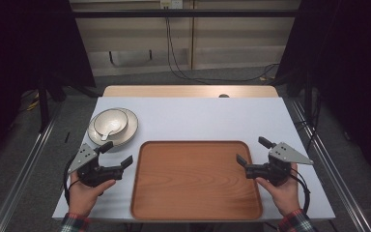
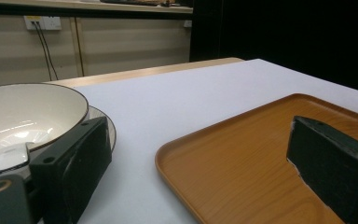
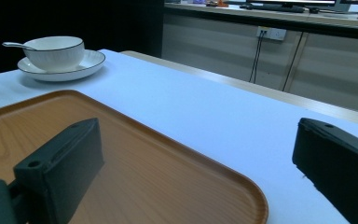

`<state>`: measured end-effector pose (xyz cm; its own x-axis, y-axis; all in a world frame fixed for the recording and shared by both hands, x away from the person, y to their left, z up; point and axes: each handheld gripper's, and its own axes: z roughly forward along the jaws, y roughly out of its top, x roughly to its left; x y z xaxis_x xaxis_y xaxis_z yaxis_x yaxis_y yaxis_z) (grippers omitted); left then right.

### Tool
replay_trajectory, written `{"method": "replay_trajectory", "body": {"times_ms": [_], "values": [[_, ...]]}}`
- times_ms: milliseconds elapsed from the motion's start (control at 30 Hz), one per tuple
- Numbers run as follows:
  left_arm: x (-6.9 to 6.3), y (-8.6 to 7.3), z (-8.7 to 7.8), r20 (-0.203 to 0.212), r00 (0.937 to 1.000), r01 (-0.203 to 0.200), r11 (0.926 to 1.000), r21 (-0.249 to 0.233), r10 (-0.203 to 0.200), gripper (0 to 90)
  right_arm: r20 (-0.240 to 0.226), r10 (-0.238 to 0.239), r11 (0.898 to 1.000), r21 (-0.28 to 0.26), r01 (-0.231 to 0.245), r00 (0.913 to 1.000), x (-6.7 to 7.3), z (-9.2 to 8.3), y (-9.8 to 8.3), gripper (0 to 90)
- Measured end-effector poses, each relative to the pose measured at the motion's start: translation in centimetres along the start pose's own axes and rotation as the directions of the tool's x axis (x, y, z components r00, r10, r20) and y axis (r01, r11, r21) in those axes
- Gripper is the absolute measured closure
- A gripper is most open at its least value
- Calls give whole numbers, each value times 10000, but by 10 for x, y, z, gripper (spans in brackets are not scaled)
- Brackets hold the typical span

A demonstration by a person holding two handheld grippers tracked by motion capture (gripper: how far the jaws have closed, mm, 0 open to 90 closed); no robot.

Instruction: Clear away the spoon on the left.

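A wooden tray (image 1: 195, 180) lies at the table's near middle, with nothing on it. At the far left stands a white bowl (image 1: 109, 121) on a plate (image 1: 128, 130), with a spoon (image 1: 107, 133) resting in it. My left gripper (image 1: 115, 153) is held just left of the tray, near the plate, jaws open and nothing between them. To the tray's right, my right gripper (image 1: 253, 151) is also open and holds nothing. The bowl (image 2: 23, 116) and the tray (image 2: 242, 163) appear close ahead in the left gripper view; the right gripper view looks across the tray (image 3: 135, 168) to the bowl (image 3: 53, 51).
The table (image 1: 198, 116) has a white top with a wooden strip along its far edge. Cables run down the wall behind it. Metal rails flank the table on the floor at both sides.
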<state>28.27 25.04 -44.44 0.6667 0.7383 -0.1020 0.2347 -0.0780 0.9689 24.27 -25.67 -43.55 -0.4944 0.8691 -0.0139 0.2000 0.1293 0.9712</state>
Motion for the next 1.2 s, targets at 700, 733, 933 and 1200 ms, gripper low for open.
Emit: {"method": "replay_trajectory", "body": {"times_ms": [700, 733, 933, 1200], "values": [[4, 3, 5, -318, 9992, -271, 9991, -340, 261, 71, 74, 416, 9991, -36, -416, 9991, -5, -3, 0, 12], [4, 3, 5, -451, 9984, -361, 9989, -294, 347, 71, 83, 448, 9990, -33, -447, 9990, -5, -3, 0, 12], [10, 0, 5, -864, 9957, -337, 9994, -18, 335, 71, -119, 526, 9985, -112, -527, 9985, -1, -2, -2, 15], [22, -1, 3, -1739, 9843, -264, 9995, 200, 295, 90, -196, 315, 9995, 9, -315, 9993, 2, -1, -4, 15]]}}
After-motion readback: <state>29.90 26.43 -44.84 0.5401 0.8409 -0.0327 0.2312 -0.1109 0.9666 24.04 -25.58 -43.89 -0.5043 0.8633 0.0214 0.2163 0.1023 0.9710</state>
